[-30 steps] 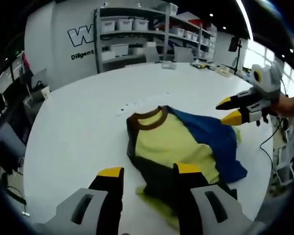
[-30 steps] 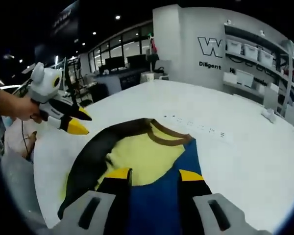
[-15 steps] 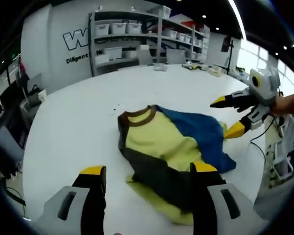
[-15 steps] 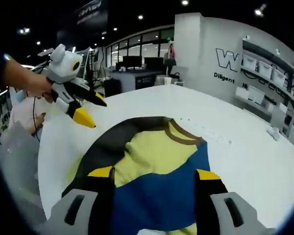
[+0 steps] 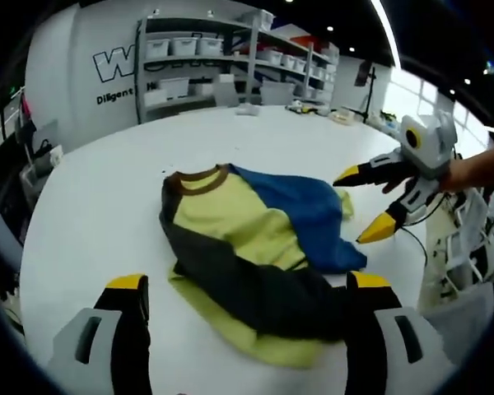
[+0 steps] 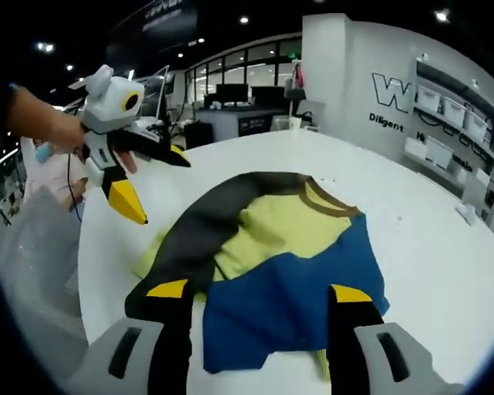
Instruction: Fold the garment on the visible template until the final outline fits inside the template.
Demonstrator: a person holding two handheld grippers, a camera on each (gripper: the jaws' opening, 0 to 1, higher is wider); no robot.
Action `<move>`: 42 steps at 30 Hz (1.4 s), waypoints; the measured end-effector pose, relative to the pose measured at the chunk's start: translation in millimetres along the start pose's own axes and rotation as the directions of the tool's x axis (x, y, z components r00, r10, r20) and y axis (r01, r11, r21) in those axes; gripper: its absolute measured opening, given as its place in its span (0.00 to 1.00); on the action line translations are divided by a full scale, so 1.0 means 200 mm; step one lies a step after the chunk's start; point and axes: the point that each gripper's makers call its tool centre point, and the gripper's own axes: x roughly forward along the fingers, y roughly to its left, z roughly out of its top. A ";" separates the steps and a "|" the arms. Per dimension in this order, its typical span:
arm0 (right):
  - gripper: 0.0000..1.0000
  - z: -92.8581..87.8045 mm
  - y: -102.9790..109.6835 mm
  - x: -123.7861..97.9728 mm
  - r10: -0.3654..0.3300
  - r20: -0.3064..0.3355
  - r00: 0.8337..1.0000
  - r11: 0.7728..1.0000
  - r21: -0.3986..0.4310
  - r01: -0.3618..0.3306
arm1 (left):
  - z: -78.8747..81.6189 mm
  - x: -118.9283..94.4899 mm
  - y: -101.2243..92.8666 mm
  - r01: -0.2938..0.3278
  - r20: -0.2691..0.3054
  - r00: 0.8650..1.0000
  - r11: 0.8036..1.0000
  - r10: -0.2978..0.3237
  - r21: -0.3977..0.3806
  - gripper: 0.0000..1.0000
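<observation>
Both grippers were drawn back and spread wide, nothing held: left gripper (image 5: 243,284), right gripper (image 6: 260,290). Garment (image 5: 255,239) judged soft, limp; to be pinched at hem corners.

Left black, yellow-tipped two-jaw gripper (image 5: 245,284) is hovering with jaws spread wide, gripping nothing. Right black, yellow-tipped two-jaw gripper (image 6: 259,292) is likewise gaping wide, empty, a hand (image 5: 476,171) holding it up.
</observation>
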 end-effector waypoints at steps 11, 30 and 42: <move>0.38 -0.16 0.12 0.01 0.035 -0.071 0.997 0.997 -0.066 -0.040 | -0.17 0.07 -0.20 0.064 -0.041 0.997 0.997 -0.066 -0.046 0.81; 0.14 -0.36 0.16 0.08 -0.004 -0.210 0.978 0.995 -0.095 -0.017 | -0.35 0.13 -0.27 0.012 -0.143 0.990 0.999 -0.017 -0.040 0.40; 0.00 -0.32 0.08 0.04 -0.020 -0.208 0.978 1.000 0.001 0.021 | -0.43 0.11 -0.26 -0.066 -0.192 0.981 0.976 0.026 -0.207 0.37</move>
